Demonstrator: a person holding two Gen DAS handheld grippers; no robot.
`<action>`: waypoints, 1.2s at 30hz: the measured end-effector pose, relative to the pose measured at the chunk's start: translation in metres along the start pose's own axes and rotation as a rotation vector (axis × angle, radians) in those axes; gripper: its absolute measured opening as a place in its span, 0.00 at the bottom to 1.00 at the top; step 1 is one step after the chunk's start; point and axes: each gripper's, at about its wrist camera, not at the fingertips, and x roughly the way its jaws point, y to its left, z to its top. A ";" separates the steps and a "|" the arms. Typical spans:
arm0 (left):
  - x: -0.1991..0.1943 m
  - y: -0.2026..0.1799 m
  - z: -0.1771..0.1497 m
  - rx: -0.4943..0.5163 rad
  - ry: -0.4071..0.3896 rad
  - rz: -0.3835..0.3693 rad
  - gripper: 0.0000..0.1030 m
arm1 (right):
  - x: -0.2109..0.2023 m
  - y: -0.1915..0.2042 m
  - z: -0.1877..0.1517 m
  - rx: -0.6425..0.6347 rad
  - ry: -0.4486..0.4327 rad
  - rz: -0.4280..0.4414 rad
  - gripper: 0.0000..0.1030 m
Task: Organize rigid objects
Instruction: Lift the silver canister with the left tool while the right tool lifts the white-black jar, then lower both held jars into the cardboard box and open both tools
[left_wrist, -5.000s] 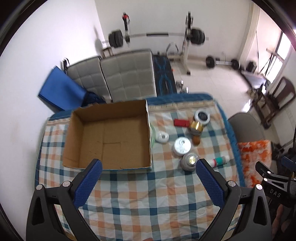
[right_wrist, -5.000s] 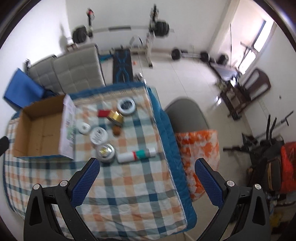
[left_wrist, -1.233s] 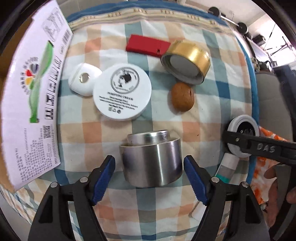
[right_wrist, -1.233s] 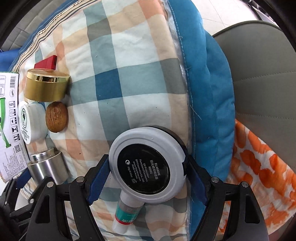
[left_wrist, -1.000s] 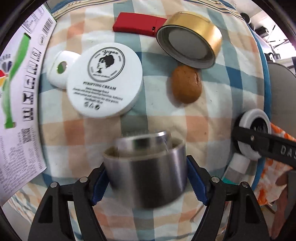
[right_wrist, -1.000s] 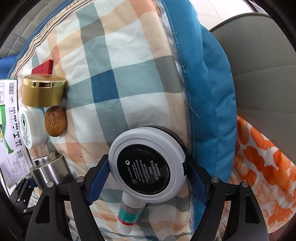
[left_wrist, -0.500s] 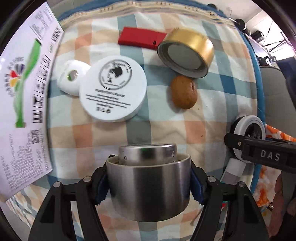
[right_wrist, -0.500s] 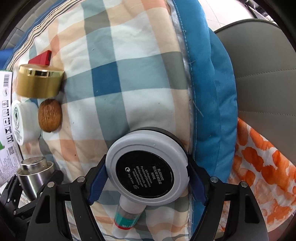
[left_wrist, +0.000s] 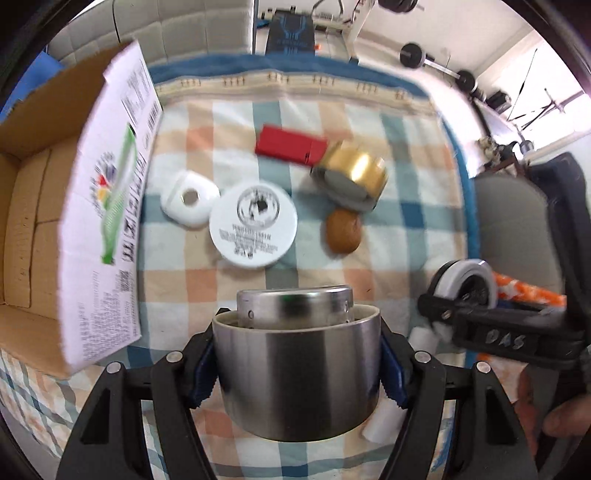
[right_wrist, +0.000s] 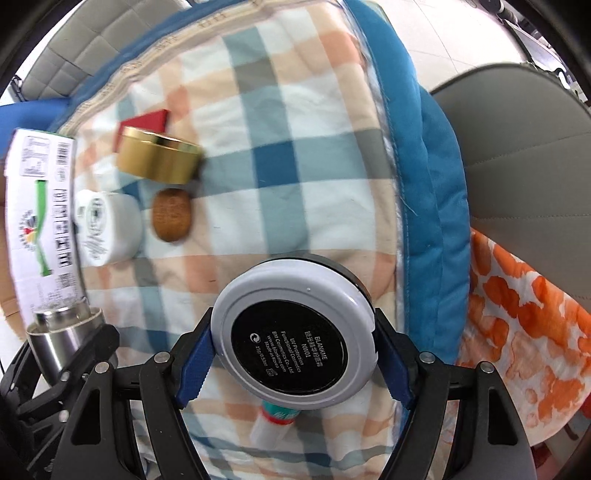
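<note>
My left gripper (left_wrist: 297, 373) is shut on a steel cup (left_wrist: 295, 365) with a smaller steel cylinder inside it, held above the checked cloth. My right gripper (right_wrist: 293, 352) is shut on a round grey compact with a black label (right_wrist: 291, 339); both also show in the other wrist views, the compact (left_wrist: 467, 284) and the cup (right_wrist: 62, 332). On the cloth lie a white cream jar (left_wrist: 253, 225), a small white case (left_wrist: 190, 201), a gold tin (left_wrist: 351, 177), a walnut (left_wrist: 343, 230), a red box (left_wrist: 290, 146) and a white tube (right_wrist: 271, 421).
An open cardboard box (left_wrist: 33, 206) with a printed white flap (left_wrist: 107, 221) stands at the left of the table. A grey chair (right_wrist: 524, 158) and an orange-patterned cloth (right_wrist: 517, 332) are past the table's right edge. Gym weights stand on the floor behind.
My left gripper closed on the steel cup and lifted it off the cloth. My right gripper has kept its hold on the compact and raised it slightly.
</note>
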 end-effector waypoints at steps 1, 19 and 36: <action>-0.008 -0.003 -0.002 -0.005 -0.013 -0.012 0.67 | -0.007 0.003 -0.002 -0.003 -0.008 0.010 0.77; -0.132 0.112 0.038 -0.116 -0.201 -0.095 0.67 | -0.101 0.181 0.024 -0.111 -0.178 0.218 0.78; -0.051 0.318 0.121 -0.224 -0.039 -0.161 0.67 | 0.010 0.371 0.117 -0.138 -0.082 0.135 0.78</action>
